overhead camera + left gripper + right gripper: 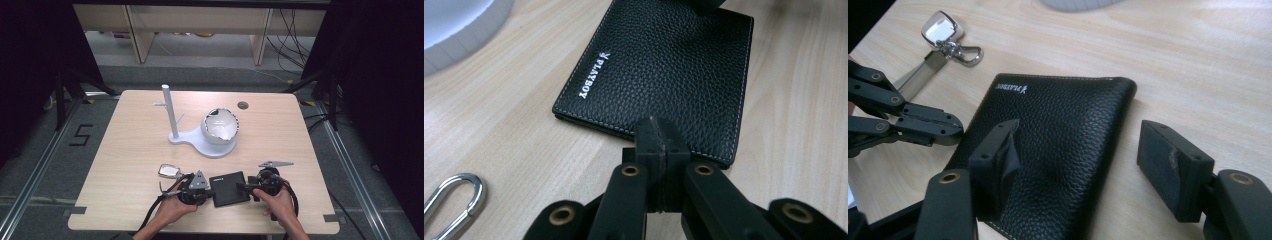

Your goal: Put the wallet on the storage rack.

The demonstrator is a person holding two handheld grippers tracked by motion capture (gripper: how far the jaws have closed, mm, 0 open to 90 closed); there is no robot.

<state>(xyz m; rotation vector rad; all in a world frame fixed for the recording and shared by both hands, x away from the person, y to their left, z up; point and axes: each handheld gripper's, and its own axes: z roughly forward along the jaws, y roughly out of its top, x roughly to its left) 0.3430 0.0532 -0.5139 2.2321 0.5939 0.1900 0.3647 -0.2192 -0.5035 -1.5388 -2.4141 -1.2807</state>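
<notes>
The wallet (1048,150) runs off the bottom edge; the keyring (454,200) is cut off.

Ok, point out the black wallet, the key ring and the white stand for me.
black wallet (664,65), left gripper view, on the middle of its grained leather cover.
key ring (943,27), right gripper view, on its shiny silver fob.
white stand (170,112), high view, on its upright post.

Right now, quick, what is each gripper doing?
Left gripper: jaws shut, empty, tips at the wallet's edge.
Right gripper: jaws open, straddling the wallet's corner, not gripping it.
</notes>
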